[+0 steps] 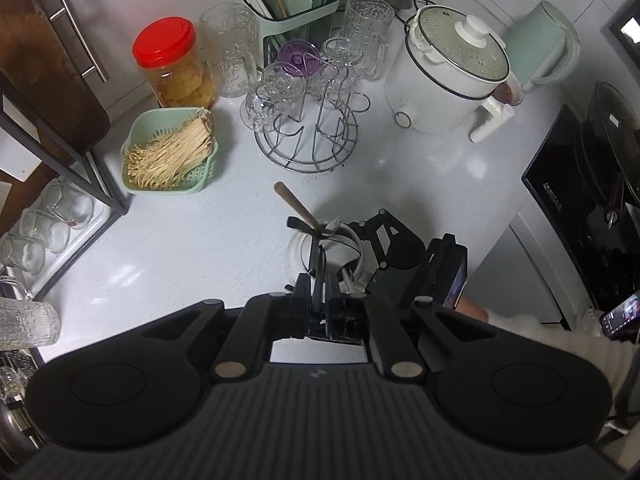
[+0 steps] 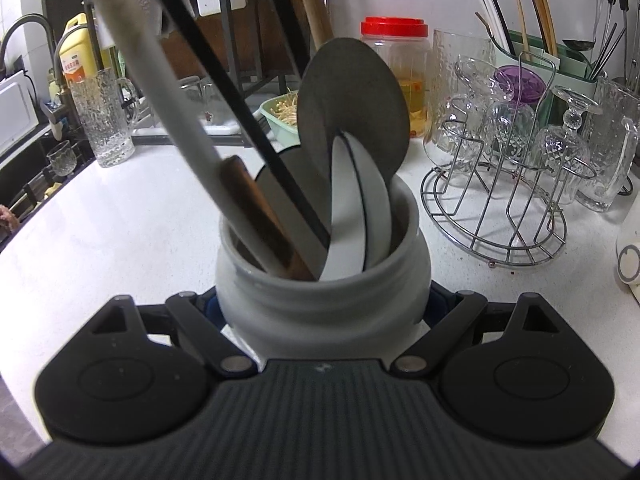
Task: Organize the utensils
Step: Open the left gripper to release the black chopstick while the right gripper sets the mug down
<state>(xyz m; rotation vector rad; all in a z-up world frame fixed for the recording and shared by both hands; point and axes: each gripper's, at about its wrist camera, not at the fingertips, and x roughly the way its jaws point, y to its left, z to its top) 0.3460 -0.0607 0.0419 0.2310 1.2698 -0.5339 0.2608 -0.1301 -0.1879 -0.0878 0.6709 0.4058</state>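
A white ceramic jar (image 2: 320,300) stands on the white counter, and my right gripper (image 2: 324,308) is shut on its lower body. The jar holds a flat grey spatula (image 2: 352,108), white spoons (image 2: 348,208), a wooden handle (image 2: 256,208), a pale handle (image 2: 152,80) and a thin black utensil (image 2: 224,80). In the left wrist view my left gripper (image 1: 319,292) points steeply down over the jar (image 1: 340,248). Its fingers stand narrowly apart on either side of the black utensil's stem (image 1: 319,258), with small gaps at the pads. The wooden handle (image 1: 294,204) leans out towards the far left.
Behind the jar stand a wire rack of glasses (image 1: 308,136), a green basket of toothpicks (image 1: 172,152), a red-lidded jar (image 1: 172,64), a green utensil caddy (image 1: 296,4) and a white rice cooker (image 1: 452,76). A black stove (image 1: 580,200) lies right, and a shelf of glasses (image 1: 48,228) lies left.
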